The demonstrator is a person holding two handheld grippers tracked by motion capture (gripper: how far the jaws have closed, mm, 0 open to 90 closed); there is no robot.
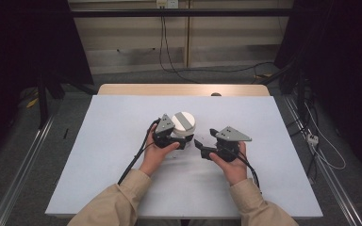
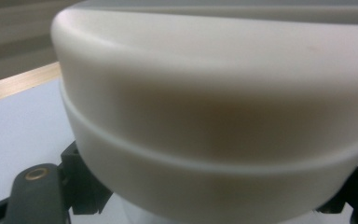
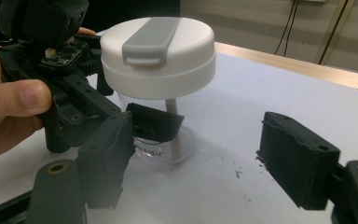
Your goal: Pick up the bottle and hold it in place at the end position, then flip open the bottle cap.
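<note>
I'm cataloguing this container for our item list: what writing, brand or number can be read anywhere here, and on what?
"...EDISH": pale print, its start cut off, low on the clear container under the white lid, in the right gripper view.
Nothing else is legible; the lid's grey tab bears no writing.

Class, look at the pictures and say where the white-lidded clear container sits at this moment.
In the high view the container stands near the middle of the white table, clamped by the left gripper, with the right gripper open just right of it.
</note>
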